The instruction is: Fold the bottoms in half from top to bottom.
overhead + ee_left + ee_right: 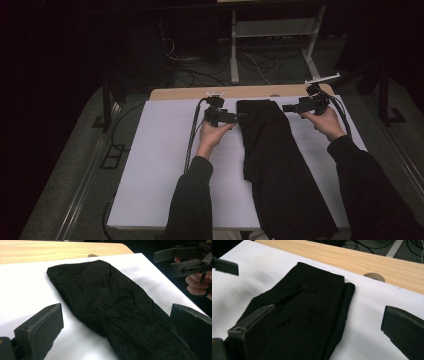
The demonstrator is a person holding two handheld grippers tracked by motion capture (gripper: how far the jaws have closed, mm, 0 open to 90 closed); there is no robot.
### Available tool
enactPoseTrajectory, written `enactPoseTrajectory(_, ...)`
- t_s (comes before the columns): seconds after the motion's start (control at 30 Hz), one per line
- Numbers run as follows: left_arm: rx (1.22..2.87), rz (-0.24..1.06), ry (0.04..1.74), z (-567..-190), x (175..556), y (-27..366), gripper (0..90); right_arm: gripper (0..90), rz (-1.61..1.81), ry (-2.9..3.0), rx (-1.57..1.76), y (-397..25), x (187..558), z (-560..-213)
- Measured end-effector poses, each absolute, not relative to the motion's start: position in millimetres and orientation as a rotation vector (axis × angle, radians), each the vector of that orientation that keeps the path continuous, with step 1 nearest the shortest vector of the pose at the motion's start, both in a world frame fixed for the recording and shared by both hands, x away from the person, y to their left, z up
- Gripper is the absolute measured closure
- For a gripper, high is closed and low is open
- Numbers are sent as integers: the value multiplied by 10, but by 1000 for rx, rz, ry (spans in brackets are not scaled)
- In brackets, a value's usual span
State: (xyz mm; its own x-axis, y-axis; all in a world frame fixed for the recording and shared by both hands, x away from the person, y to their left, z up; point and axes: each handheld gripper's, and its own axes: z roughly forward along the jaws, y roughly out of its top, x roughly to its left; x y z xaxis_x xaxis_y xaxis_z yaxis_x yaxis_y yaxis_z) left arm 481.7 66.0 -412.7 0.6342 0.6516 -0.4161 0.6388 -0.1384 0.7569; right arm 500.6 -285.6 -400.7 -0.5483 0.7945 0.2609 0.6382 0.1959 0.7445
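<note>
A white sheet covers the table; the black garment lies lengthwise between the left gripper and right gripper. Both sets of jaws stand apart, empty, flanking its far end. Risk: a shallow bite catches one layer only, causing the folded cloth to slip or bunch.

The garment is plain black all over, with no print or stripe; its creases read only as slightly greyer black. It lies on a white sheet, also plain and unmarked. Beyond the far end of the garment, the table shows as a strip of light, yellowish wood with a fine grain and a few small dark specks. The left gripper and the right gripper, on either side of the garment, are both matt black, with dull grey wear along the jaw edges. The sleeves nearer than the garment's far end are black as well.
</note>
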Motion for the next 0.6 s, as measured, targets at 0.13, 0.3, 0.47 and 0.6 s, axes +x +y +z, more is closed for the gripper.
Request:
enactPoseTrajectory(0.13,1819,-17,1048,-4229,4845,622,0,1,1266,2287,1422,-2855,5053,-4089)
enactPoseTrajectory(0.3,1808,-42,1069,-4342,4868,560,0,1,1238,2291,1463,-2886,5096,-4174)
enactPoseTrajectory(0.47,1792,-64,1082,-4408,4888,515,0,2,1231,2288,1521,-2918,5127,-4241)
enactPoseTrajectory(0.6,1760,-110,1104,-4478,4922,517,0,74,1232,2323,1552,-2912,5151,-4301)
